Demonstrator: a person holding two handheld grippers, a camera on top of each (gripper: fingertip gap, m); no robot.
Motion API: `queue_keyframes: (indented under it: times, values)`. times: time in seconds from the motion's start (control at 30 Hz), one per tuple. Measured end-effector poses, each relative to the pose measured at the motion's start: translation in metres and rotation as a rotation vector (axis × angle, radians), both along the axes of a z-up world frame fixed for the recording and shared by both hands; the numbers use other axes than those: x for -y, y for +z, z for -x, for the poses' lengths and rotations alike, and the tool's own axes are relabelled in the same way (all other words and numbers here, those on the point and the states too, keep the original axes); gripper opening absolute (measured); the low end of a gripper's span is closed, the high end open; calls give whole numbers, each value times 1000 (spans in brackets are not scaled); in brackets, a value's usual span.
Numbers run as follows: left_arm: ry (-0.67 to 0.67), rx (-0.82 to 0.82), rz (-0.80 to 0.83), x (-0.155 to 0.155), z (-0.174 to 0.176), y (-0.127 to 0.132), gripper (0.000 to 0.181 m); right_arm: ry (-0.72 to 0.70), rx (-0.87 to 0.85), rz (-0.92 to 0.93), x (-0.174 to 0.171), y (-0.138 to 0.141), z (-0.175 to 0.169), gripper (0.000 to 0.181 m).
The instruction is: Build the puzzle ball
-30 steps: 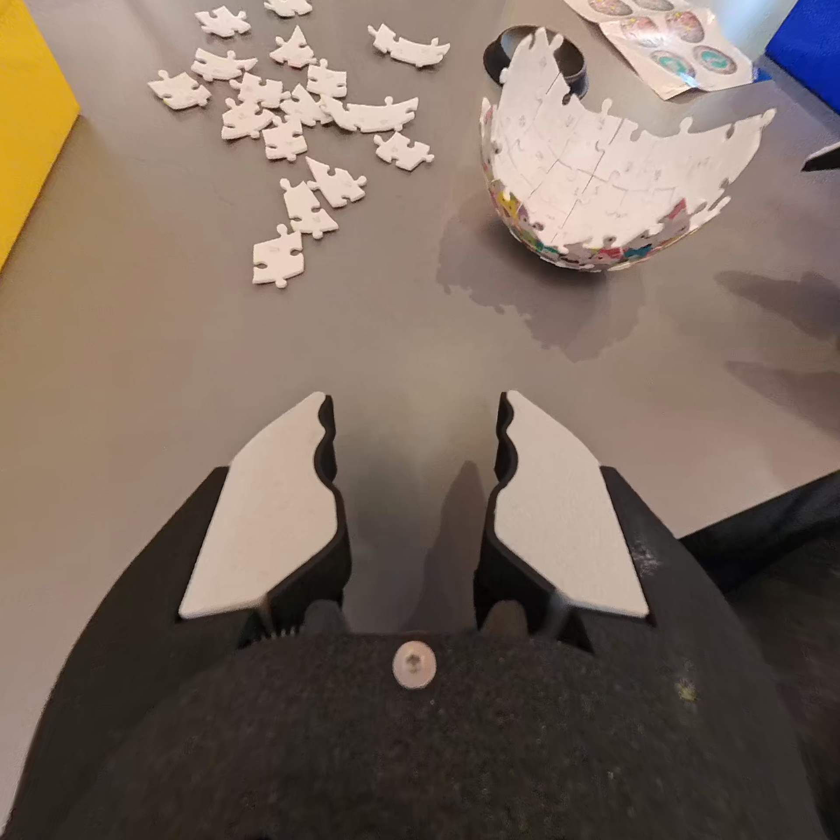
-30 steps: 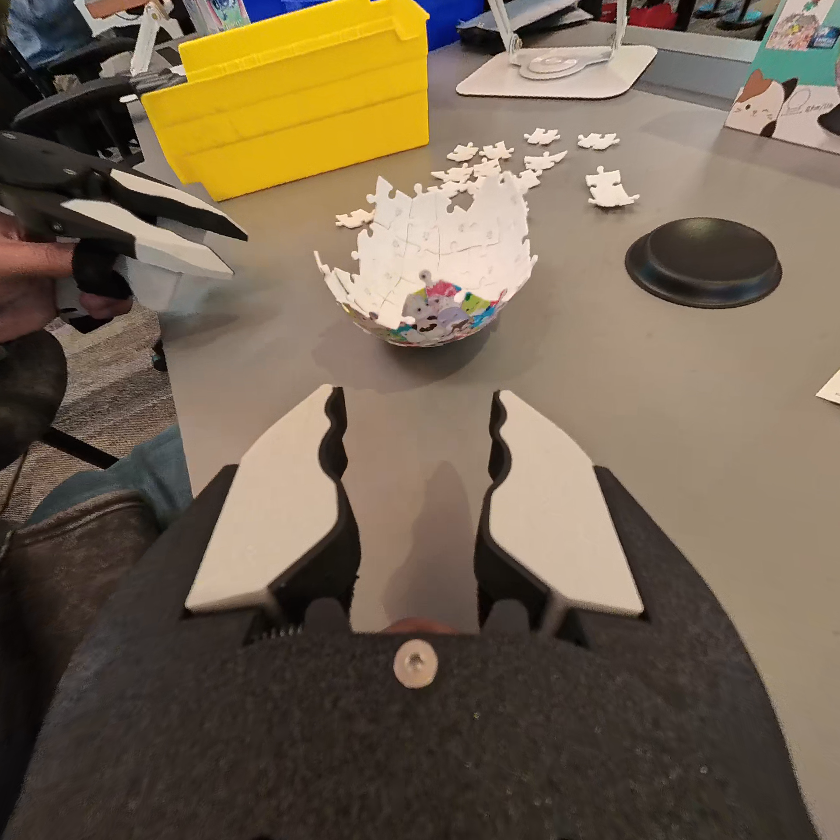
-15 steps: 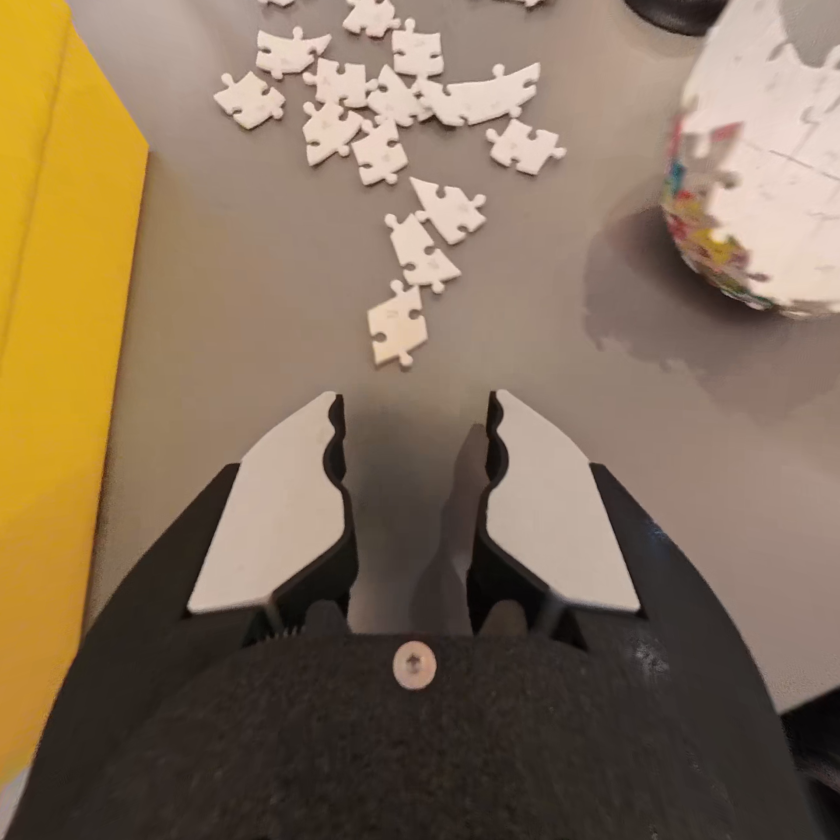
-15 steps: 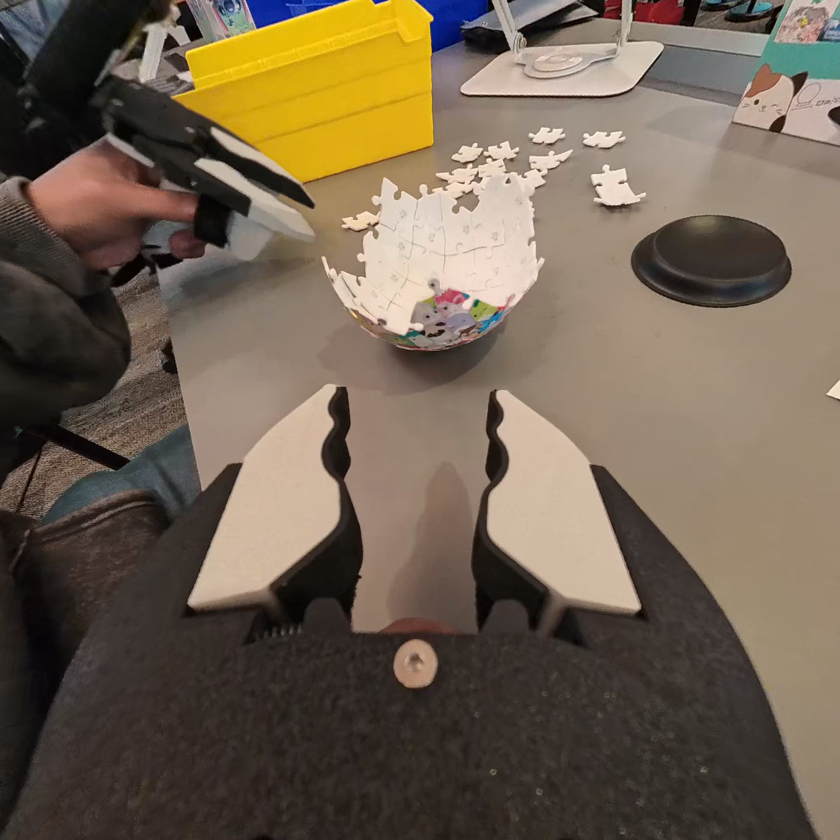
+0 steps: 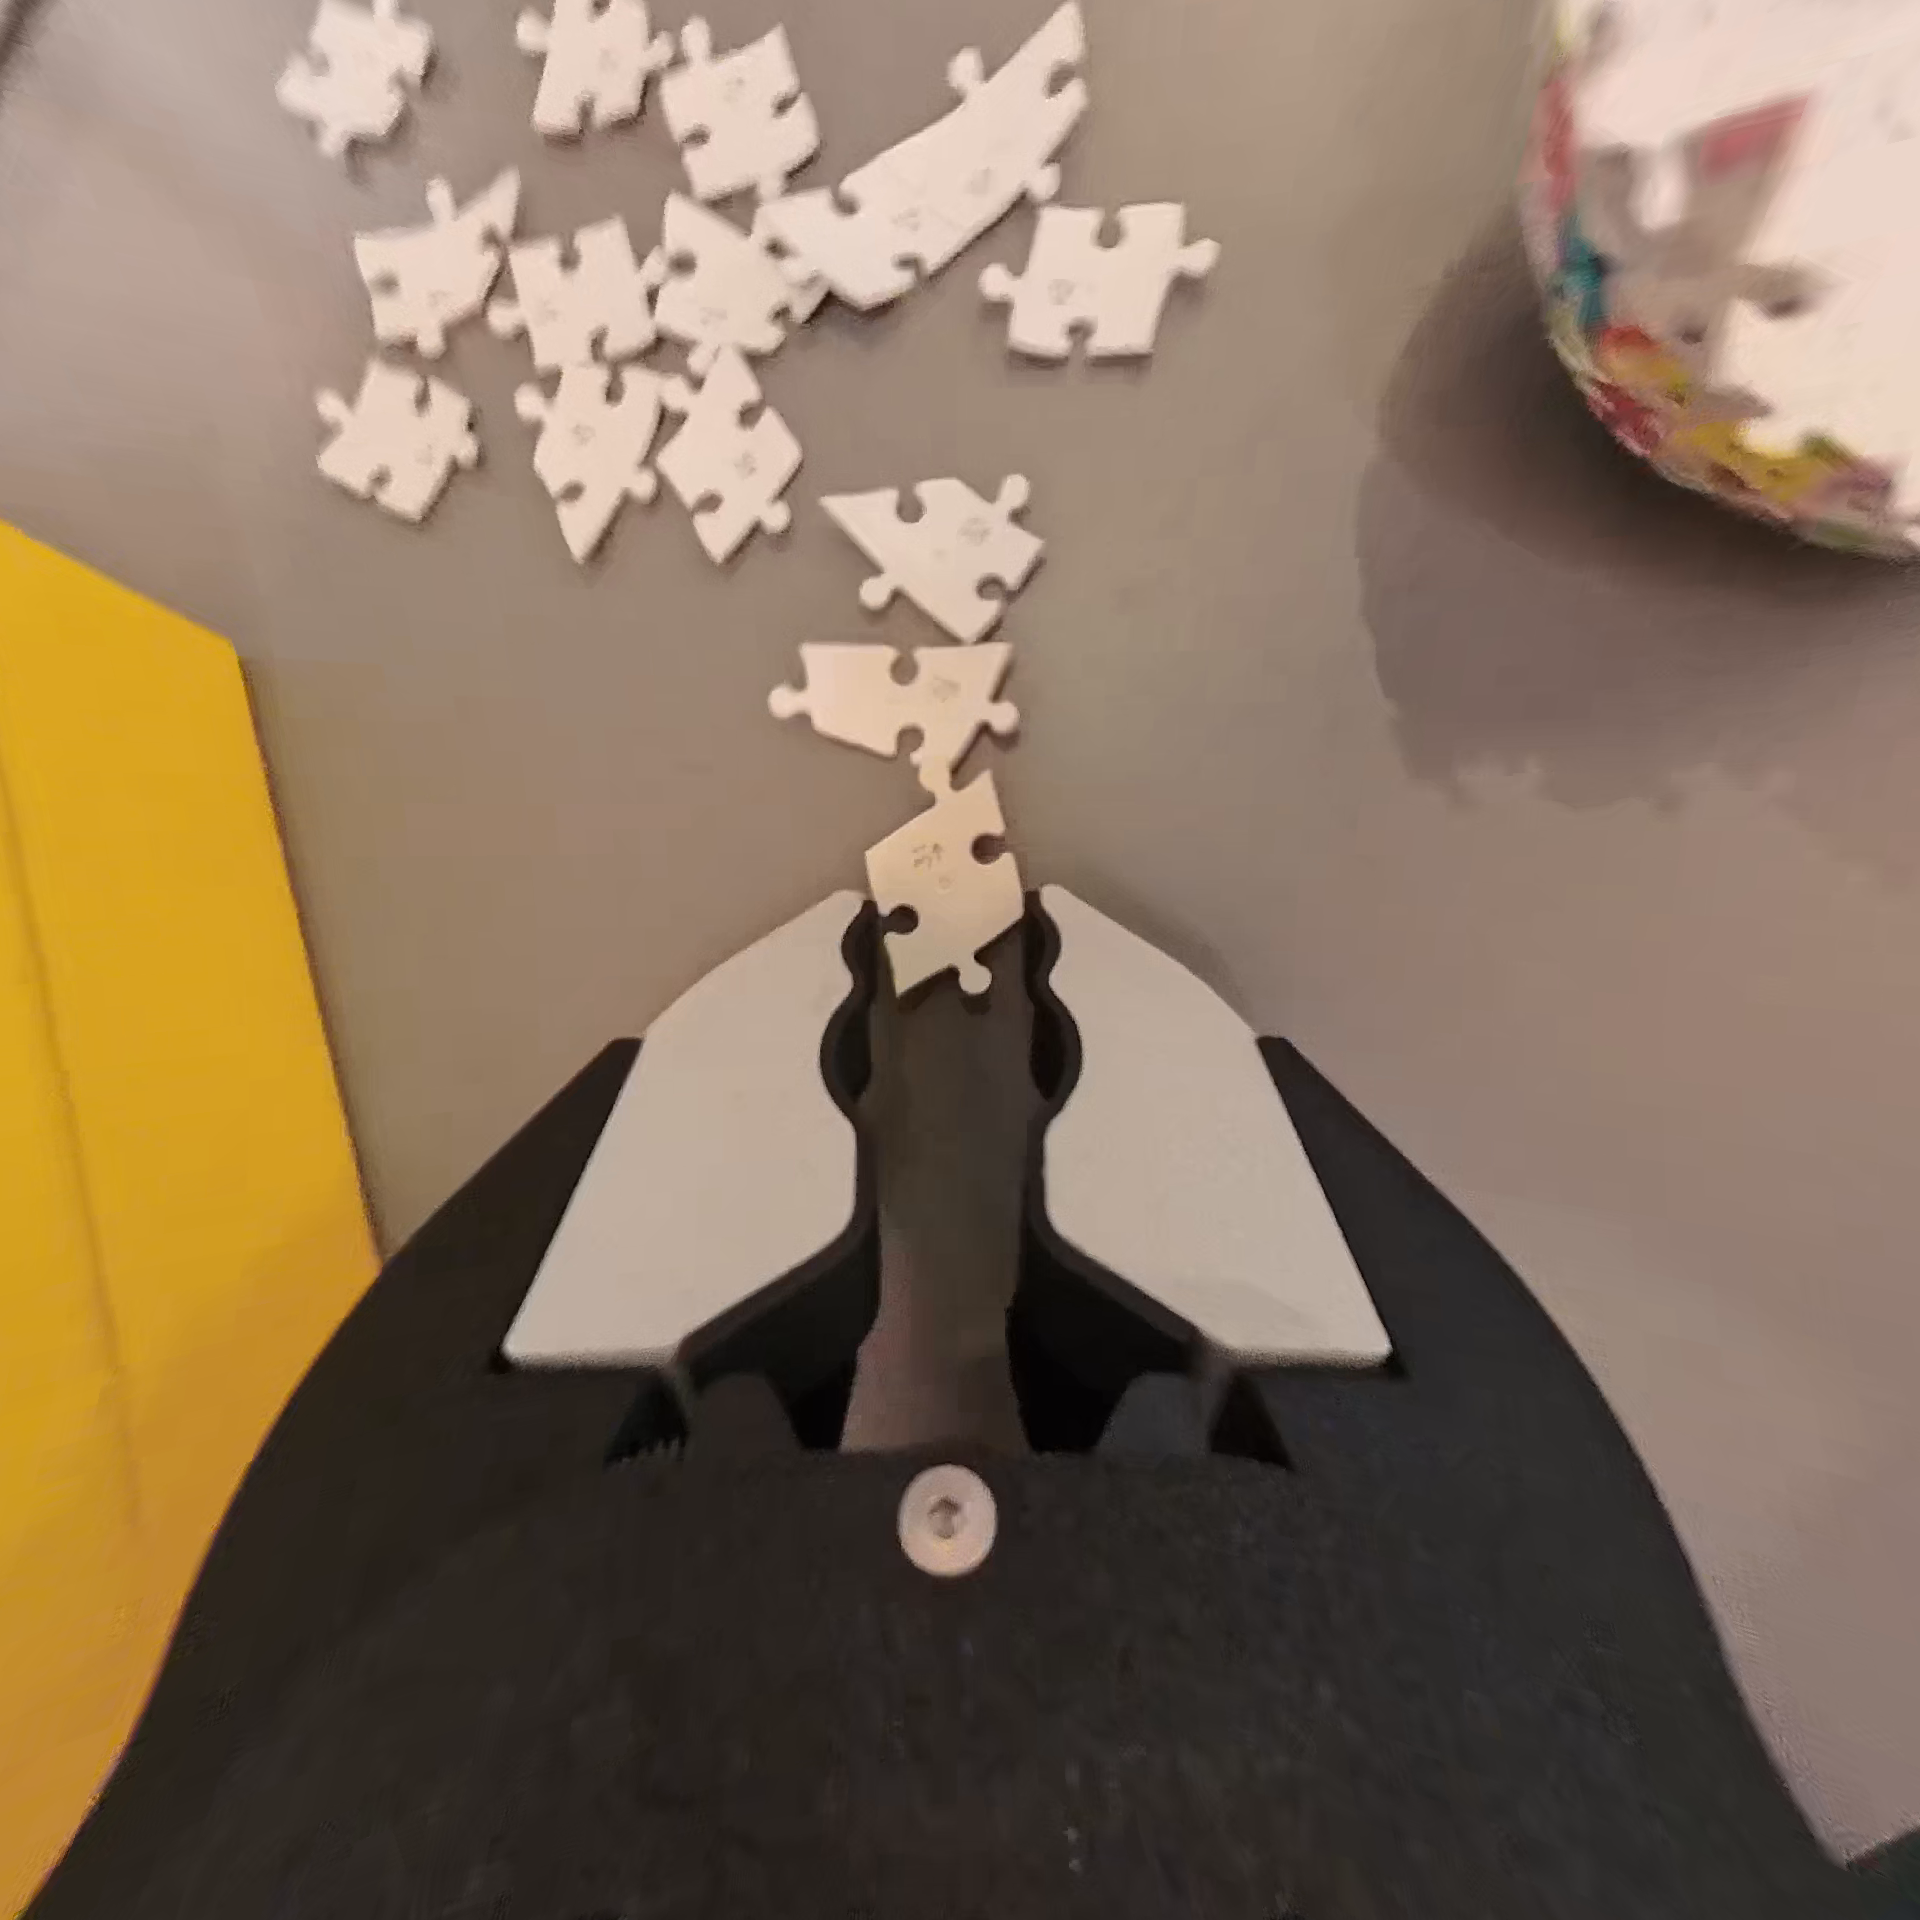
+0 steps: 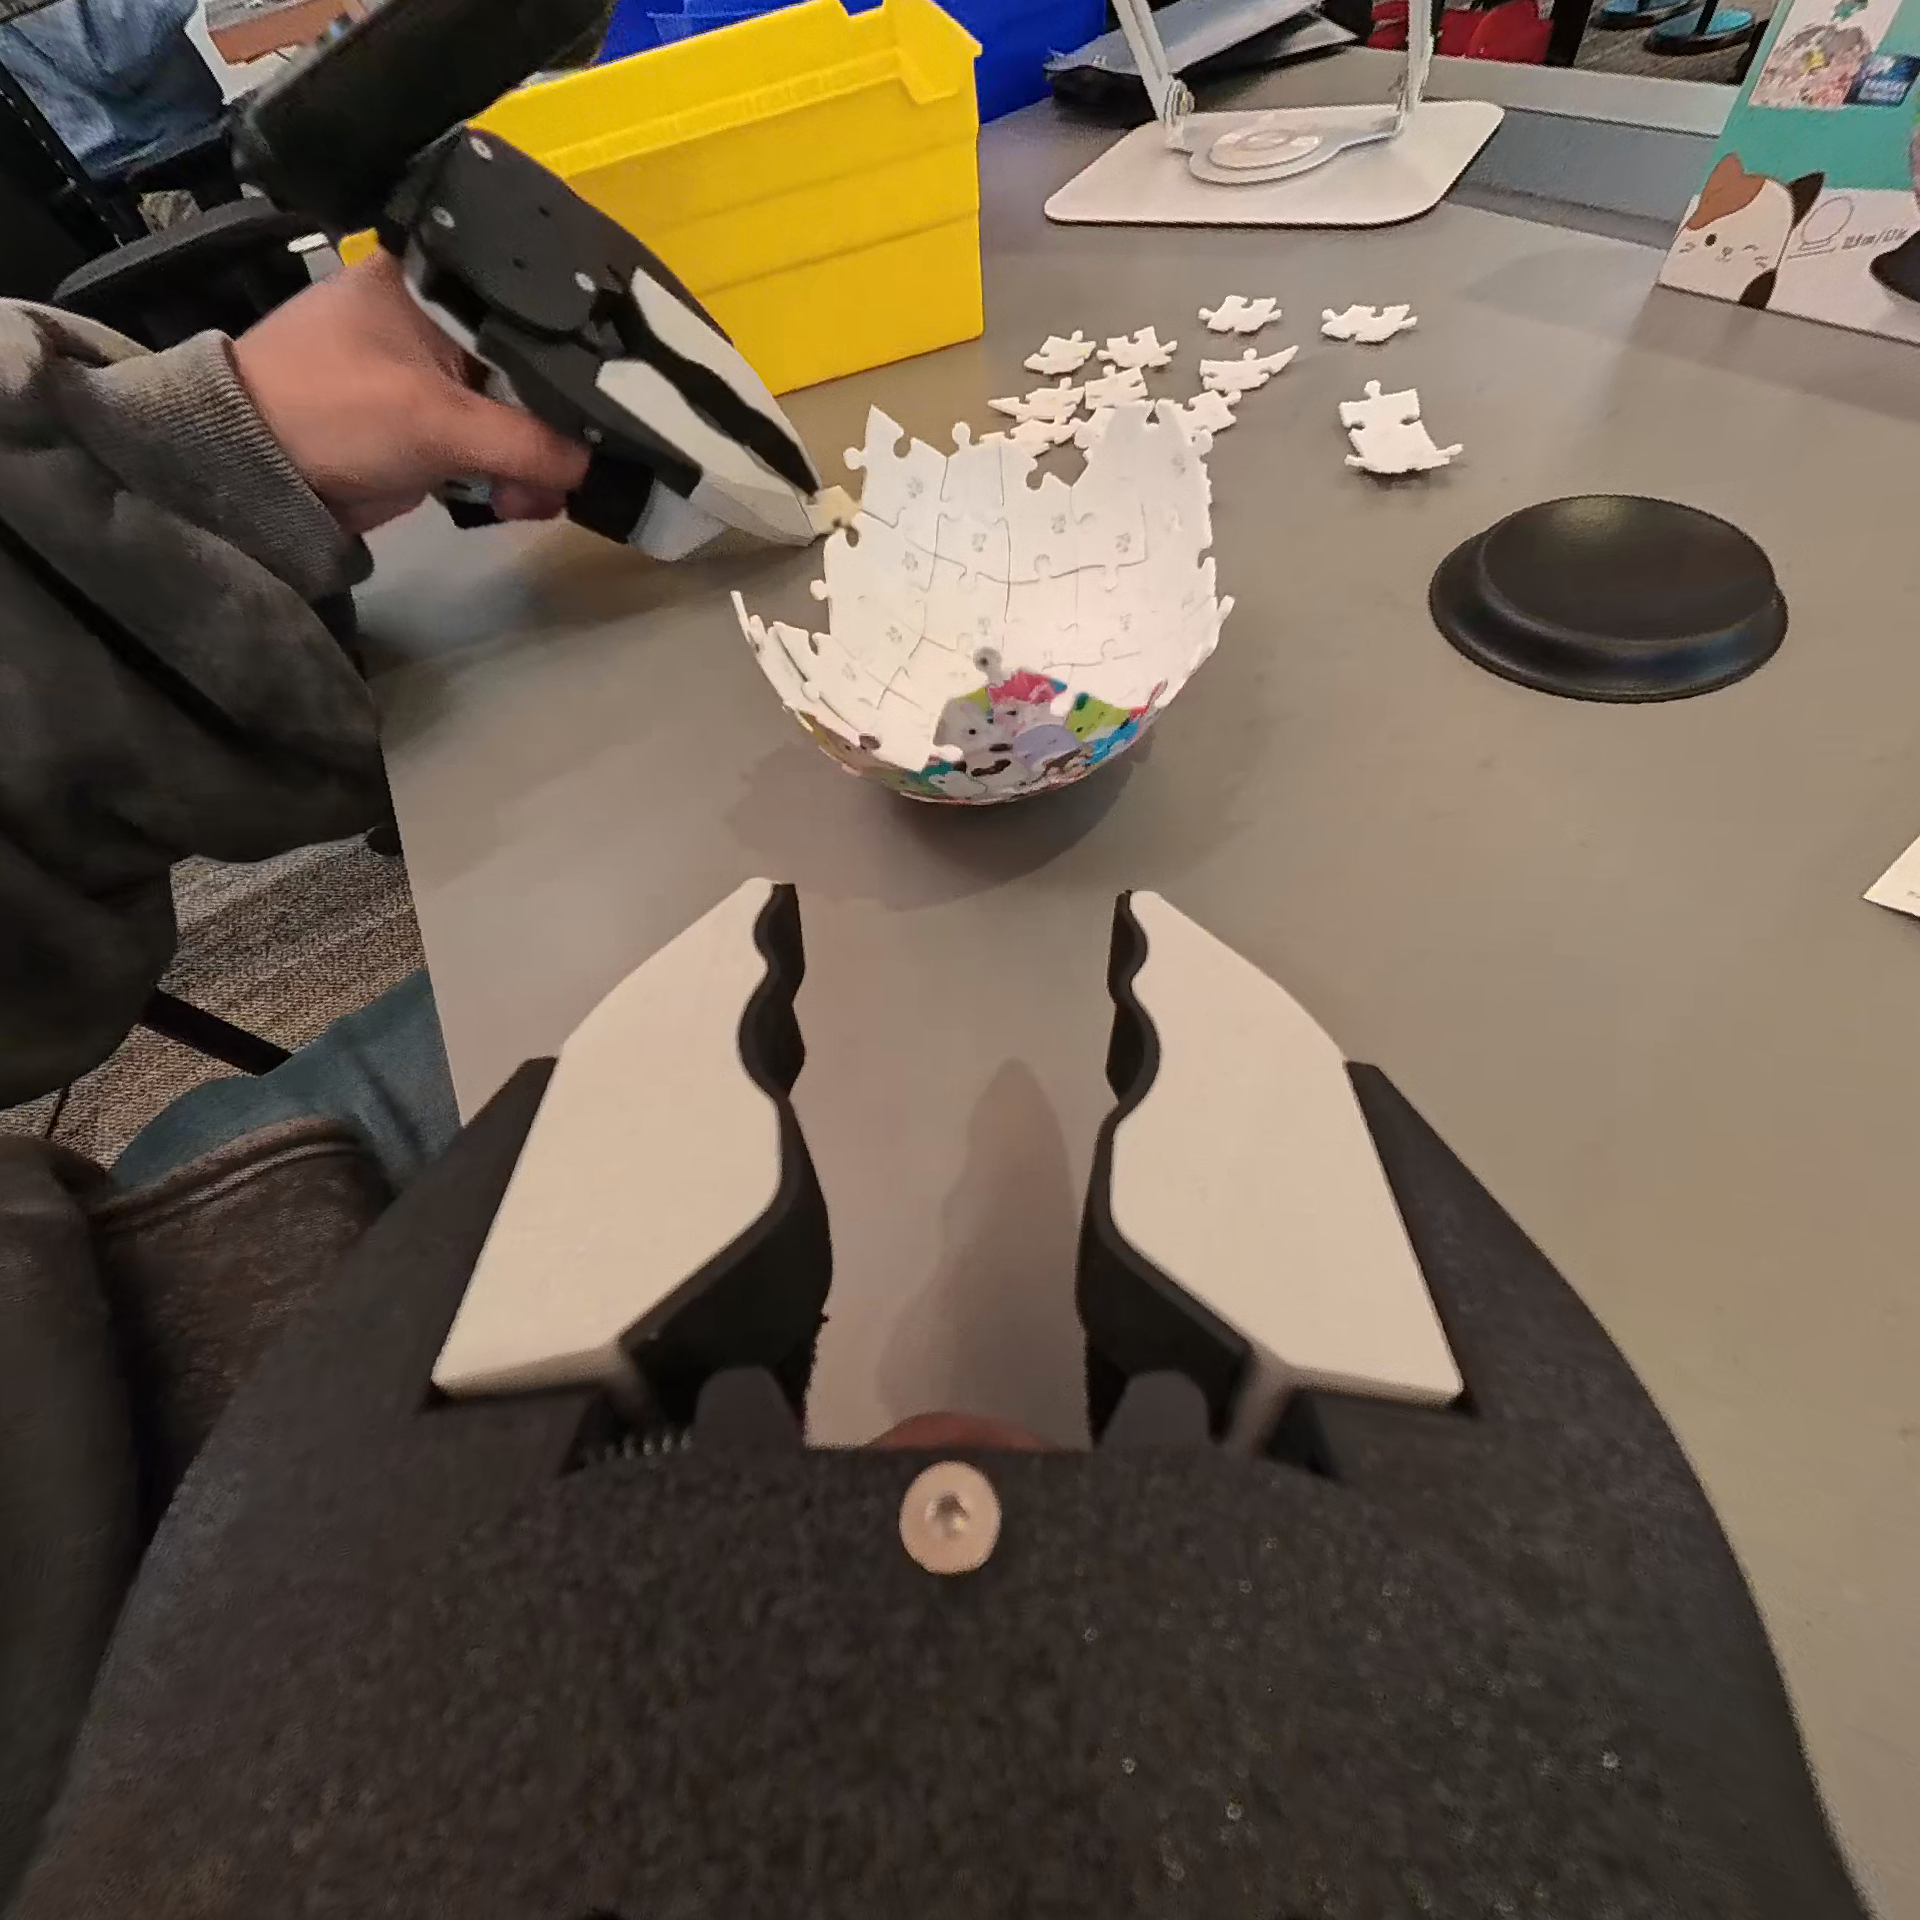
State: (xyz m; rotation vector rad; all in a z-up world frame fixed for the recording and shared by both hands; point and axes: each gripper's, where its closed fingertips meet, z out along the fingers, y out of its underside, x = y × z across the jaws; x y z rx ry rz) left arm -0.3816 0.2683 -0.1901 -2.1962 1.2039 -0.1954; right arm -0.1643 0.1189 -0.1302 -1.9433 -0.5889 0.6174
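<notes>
The half-built puzzle ball is a white shell, open side up, with colourful pictures on its outside; it sits on the grey table. It also shows in the left wrist view at the top right. My left gripper is shut on a white puzzle piece, at the near end of the loose pieces. In the right wrist view the left gripper is just left of the ball, with the piece at its tip. My right gripper is open and empty, in front of the ball.
A yellow bin stands behind the left gripper and fills the left edge of the left wrist view. A black round cap sits right of the ball. More loose pieces, a white stand base and a picture box lie beyond. Some 30 cm of space lies between my two pairs of fingers.
My left gripper moved forward to the loose pieces and closed on the nearest piece. The right gripper stayed open and nearly still.
</notes>
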Motion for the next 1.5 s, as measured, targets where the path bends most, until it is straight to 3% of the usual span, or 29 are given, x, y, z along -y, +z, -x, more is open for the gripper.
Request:
queue_keyframes:
  times: [0.1, 0.2, 0.33, 0.43, 0.63, 0.8, 0.97, 1.1, 1.27, 1.4, 1.5]
  values:
    - [-141, -18, -104, 13, -7, 20, 26, 6, -9, 2, 1, 1, 2, 56]
    - [-303, 24, -176, 37, -24, 59, 26, 32, -52, 21, 3, 8, 7, 52]
    - [-592, 25, -288, 85, -61, 110, 26, 159, -183, 74, 10, 34, 24, 49]
    - [-800, -21, -397, 117, -94, 131, 26, 264, -265, 172, 12, 45, 38, 48]
    - [-1046, -127, -483, 156, -135, 137, 26, 412, -508, 268, 13, 85, 50, 30]
    - [-1150, -223, -538, 171, -149, 135, 26, 489, -376, 282, 24, 84, 54, 19]
    - [-1234, -299, -569, 184, -156, 129, 26, 509, -302, 339, 31, 73, 55, 18]
    - [-1252, -337, -591, 188, -159, 128, 25, 523, -264, 368, 35, 66, 54, 5]
    - [-1060, -274, -565, 168, -153, 124, 29, 399, -278, 372, 22, 57, 41, 2]
    - [-757, -5, -444, 137, -127, 129, 40, 301, -383, 322, 10, 60, 22, 2]
    - [-533, 255, -270, 113, -98, 119, 46, 254, -426, 240, -4, 71, 8, 2]
